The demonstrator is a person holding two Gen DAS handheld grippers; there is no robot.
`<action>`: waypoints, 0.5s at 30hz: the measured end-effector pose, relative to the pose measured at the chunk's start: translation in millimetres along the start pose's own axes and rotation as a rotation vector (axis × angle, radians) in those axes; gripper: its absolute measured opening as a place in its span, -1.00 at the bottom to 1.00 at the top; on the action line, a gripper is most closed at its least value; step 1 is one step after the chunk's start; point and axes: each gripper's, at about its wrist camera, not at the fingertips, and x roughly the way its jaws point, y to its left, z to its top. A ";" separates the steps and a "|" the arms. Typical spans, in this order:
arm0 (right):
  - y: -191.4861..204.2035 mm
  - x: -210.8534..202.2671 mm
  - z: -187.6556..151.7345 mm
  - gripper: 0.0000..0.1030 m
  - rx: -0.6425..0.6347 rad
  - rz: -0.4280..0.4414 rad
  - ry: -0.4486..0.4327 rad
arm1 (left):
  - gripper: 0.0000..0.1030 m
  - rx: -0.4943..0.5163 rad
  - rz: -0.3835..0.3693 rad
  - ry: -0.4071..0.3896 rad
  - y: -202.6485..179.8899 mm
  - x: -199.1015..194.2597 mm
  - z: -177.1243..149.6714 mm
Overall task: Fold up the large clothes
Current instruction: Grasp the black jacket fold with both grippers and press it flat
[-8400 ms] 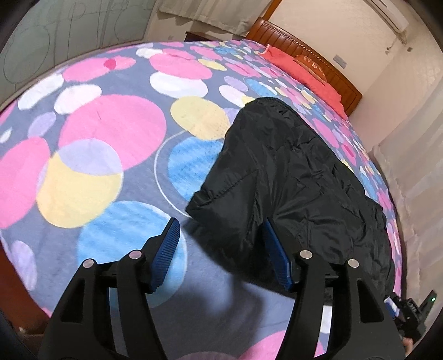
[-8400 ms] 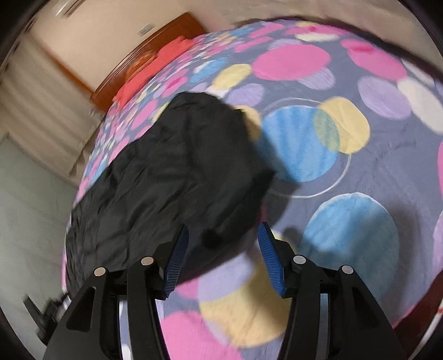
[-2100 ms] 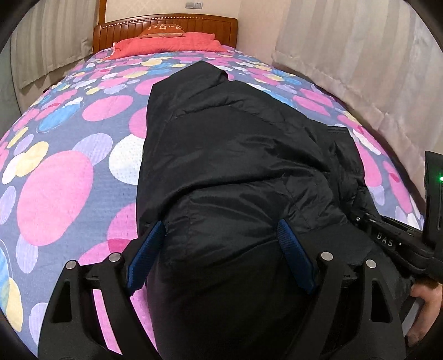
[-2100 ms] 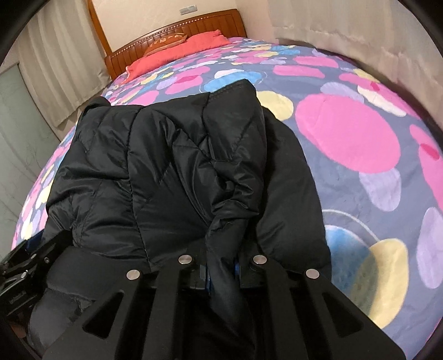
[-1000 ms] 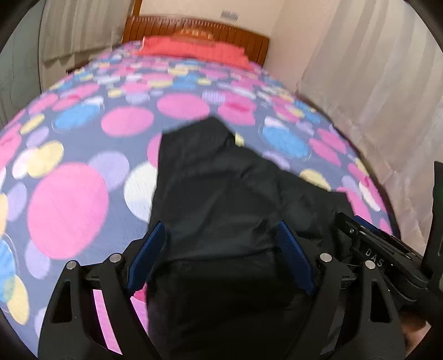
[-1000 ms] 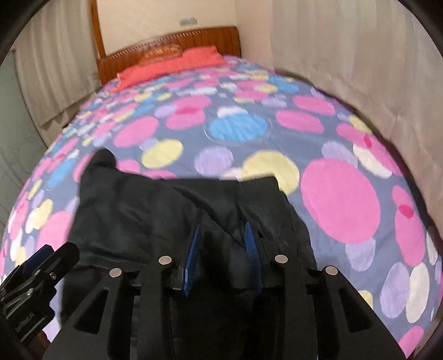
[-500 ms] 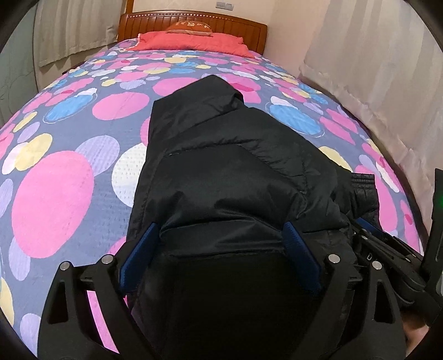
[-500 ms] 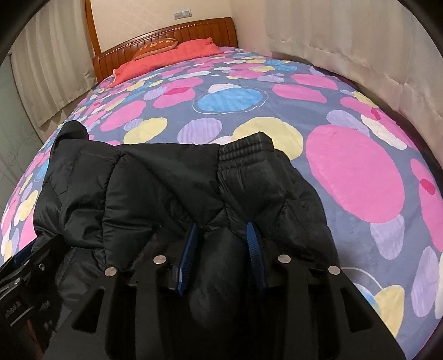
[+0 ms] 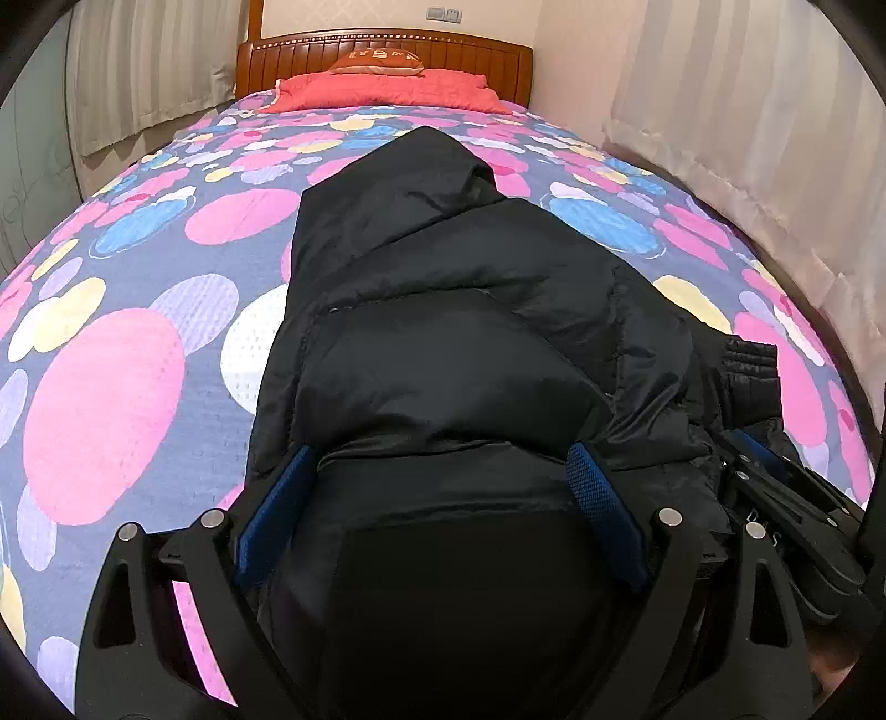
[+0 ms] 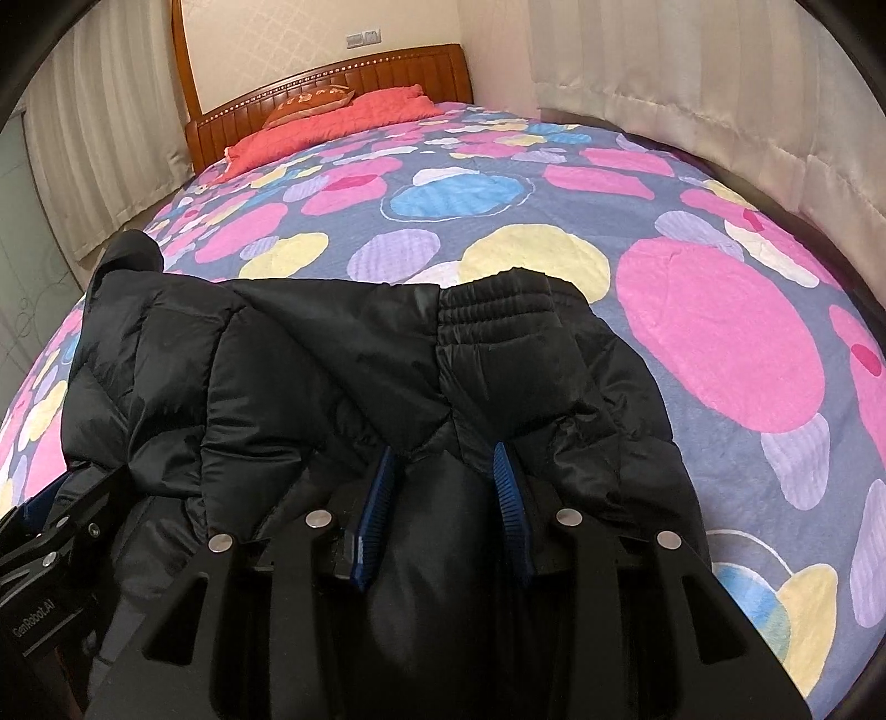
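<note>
A black puffer jacket (image 9: 443,332) lies folded on the bed, hood end pointing toward the headboard. It also shows in the right wrist view (image 10: 343,376), with a ribbed cuff (image 10: 498,304) at its far edge. My left gripper (image 9: 443,471) is open, its wide-spread jaws straddling the near fold of the jacket. My right gripper (image 10: 443,459) is partly open, with a bulge of jacket fabric between its blue pads (image 10: 506,487). The right gripper also shows at the right edge of the left wrist view (image 9: 786,498).
The bed has a quilt with pink, blue and yellow circles (image 9: 105,399). A red pillow (image 9: 382,88) and a wooden headboard (image 9: 387,50) are at the far end. Curtains (image 10: 720,83) hang along the right side.
Both grippers have pushed forward and lower over the jacket. The right gripper, shut on fabric two seconds ago, now stands partly open. The jacket has settled flatter on the bed.
</note>
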 end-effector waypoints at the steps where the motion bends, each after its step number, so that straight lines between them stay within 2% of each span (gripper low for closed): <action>1: 0.0 0.9 -0.3 -0.28 -0.001 -0.003 -0.003 | 0.77 -0.001 0.000 0.001 0.1 1.1 -0.3; 15: 3.8 0.7 0.5 -0.28 -0.007 -0.031 -0.012 | 0.78 0.003 0.011 0.009 0.0 4.4 0.2</action>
